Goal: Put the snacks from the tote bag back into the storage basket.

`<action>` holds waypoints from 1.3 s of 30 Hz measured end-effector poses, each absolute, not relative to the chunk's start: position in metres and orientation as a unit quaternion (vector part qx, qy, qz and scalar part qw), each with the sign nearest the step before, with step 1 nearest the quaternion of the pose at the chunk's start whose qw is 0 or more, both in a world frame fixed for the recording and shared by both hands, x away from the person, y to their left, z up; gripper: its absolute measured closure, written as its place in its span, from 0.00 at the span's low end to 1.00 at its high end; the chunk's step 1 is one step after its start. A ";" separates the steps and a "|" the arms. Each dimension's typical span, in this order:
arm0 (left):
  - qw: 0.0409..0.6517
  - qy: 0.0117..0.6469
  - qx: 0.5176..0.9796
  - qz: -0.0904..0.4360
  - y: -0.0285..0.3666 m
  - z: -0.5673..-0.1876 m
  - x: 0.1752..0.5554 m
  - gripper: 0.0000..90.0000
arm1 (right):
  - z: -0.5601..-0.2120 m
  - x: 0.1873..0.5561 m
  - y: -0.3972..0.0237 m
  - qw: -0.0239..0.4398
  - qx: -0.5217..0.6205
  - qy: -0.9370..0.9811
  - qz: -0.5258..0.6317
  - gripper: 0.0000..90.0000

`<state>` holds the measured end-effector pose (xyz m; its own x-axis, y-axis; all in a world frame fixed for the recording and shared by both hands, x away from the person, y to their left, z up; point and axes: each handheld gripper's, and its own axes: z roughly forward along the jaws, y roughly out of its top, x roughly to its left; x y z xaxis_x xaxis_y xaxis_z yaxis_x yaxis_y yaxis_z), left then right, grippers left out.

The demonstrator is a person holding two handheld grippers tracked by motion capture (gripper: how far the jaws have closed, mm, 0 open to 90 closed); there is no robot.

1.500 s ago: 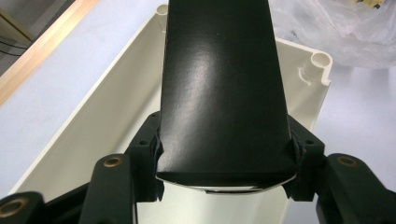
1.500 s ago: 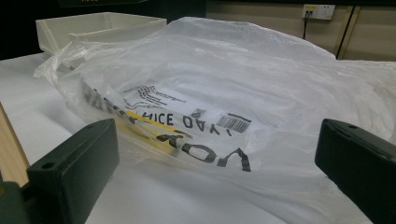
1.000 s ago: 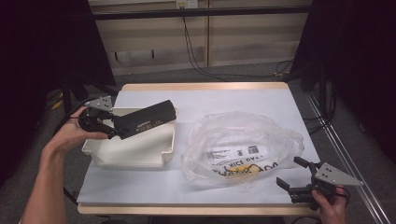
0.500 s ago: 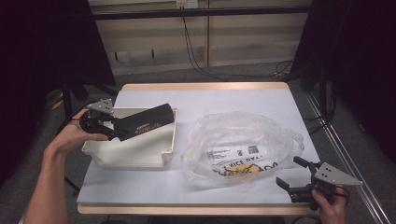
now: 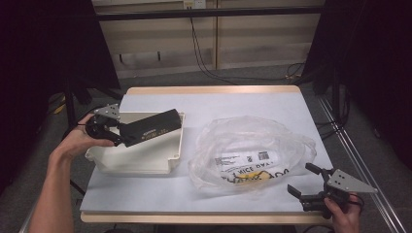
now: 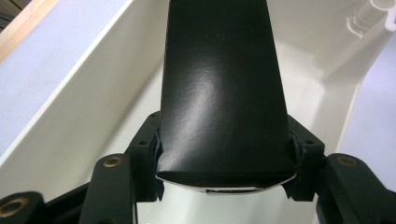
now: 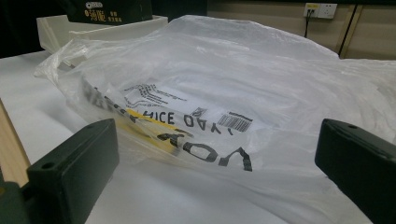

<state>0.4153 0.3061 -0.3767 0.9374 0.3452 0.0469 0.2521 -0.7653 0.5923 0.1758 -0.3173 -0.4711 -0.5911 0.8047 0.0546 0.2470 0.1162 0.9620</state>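
My left tongs (image 5: 118, 134) are clamped across one end of the long black box (image 5: 149, 127), and in the left gripper view both pads press its sides while the box (image 6: 223, 93) runs away from me over the white bin (image 6: 60, 135). From the high view the box hangs slanted above the bin (image 5: 141, 162), its far end up near the bin's far right corner, not yet resting on the floor of it as far as I can judge.

To set it down well, I would first swing the box in line with the bin's long walls (it sits crosswise now and could catch the rim), then lower the far end until it touches the bottom, follow with the held end, and only then ease the pads apart. Letting go early would drop it and could tip it against a wall.

My right tongs (image 5: 305, 186) stand wide with nothing between them, near the front right corner of the tabletop (image 5: 145, 194), just short of the crumpled clear plastic bag (image 5: 252, 150). I would keep them still there, since nudging the bag (image 7: 224, 93) gains nothing now.
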 end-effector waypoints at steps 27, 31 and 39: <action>0.265 0.146 0.951 0.058 0.300 -0.402 0.425 0.48 | -0.472 0.177 -0.317 0.253 0.375 0.704 0.547 0.00; 0.256 0.145 0.954 0.053 0.298 -0.407 0.428 0.48 | -0.472 0.177 -0.317 0.253 0.374 0.705 0.546 0.00; 0.241 0.141 0.959 0.047 0.295 -0.408 0.435 0.48 | -0.473 0.178 -0.317 0.253 0.372 0.707 0.545 0.00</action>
